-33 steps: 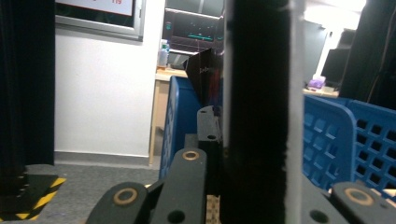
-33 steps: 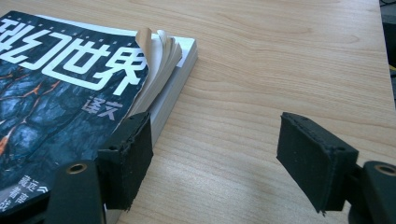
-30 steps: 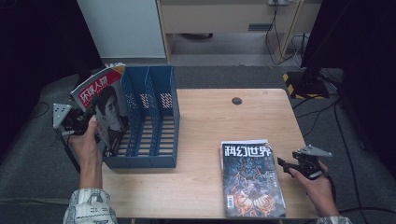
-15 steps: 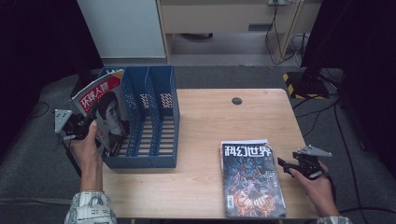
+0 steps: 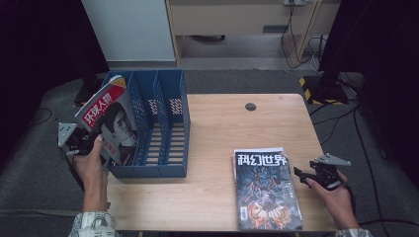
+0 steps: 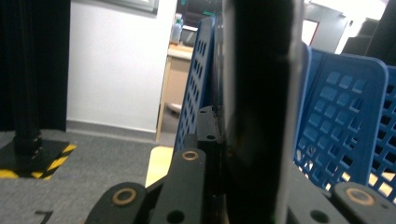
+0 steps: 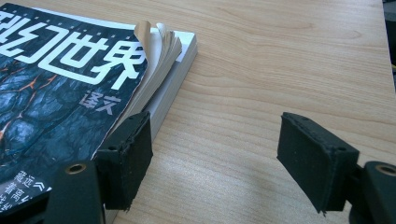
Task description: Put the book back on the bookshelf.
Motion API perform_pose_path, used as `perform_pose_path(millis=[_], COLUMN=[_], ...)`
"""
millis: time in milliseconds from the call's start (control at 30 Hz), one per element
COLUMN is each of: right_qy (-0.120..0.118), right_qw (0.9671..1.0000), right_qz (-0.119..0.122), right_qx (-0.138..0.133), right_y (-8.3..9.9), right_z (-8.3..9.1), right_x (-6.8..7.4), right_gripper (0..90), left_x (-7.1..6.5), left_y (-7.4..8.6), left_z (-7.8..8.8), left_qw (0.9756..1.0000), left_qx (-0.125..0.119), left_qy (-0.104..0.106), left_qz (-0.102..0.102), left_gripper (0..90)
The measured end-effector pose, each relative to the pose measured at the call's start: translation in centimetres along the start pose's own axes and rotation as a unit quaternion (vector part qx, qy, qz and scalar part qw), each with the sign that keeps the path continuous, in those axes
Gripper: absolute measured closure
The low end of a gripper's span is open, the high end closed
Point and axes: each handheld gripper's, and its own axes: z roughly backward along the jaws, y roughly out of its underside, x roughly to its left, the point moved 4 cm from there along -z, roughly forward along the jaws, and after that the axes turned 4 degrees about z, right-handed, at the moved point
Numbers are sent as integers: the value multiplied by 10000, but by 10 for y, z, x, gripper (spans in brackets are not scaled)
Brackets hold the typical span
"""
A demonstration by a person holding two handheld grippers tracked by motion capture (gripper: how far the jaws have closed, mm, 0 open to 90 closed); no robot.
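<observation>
The left tool [image 5: 81, 143] grips a magazine with a red title band and a portrait cover [image 5: 111, 123], its jaws clamped tight on the lower left edge. The magazine rises up and to the right from that tool, tilted, with its lower part inside the leftmost compartment of the blue file rack [image 5: 165, 126] that stands just to the tool's right on the counter [image 5: 217, 128]. In the left gripper view the magazine [image 6: 254, 107] shows edge-on as a dark slab straight ahead between the jaws, with the rack's perforated blue walls [image 6: 343, 126] on both sides of it; whether its bottom edge has reached the rack floor is hard to make out.

The right tool [image 5: 302, 175] rests low at the counter's near right, jaws standing moderately wide with nothing between them. Just to its left lies a second magazine with a dark cover and white lettering [image 5: 264, 190], flat on top of another one. In the right gripper view the left pad [image 7: 128, 156] sits right against that stack's edge [image 7: 74, 93], beside its curled corner pages, while the other pad hangs over bare wood.
</observation>
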Motion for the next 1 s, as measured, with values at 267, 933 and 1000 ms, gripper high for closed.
perform_pose_path(millis=[267, 933, 1000], right_qy=[5, -42, -42], right_qw=[10000, 10000, 10000], right_qz=[21, 51, 48], right_qx=[14, 52, 53], right_y=[0, 1, 1], right_z=[-1, -2, -2], right_x=[1, 2, 2], right_gripper=[265, 260, 260], left_x=[5, 9, 7], left_y=[-2, -12, -13], left_z=[6, 2, 2], left_qw=[9997, 9990, 9992], left_qx=[233, 381, 341], left_qy=[-35, 172, 180], left_qz=[-104, 175, 110], left_gripper=[839, 825, 846])
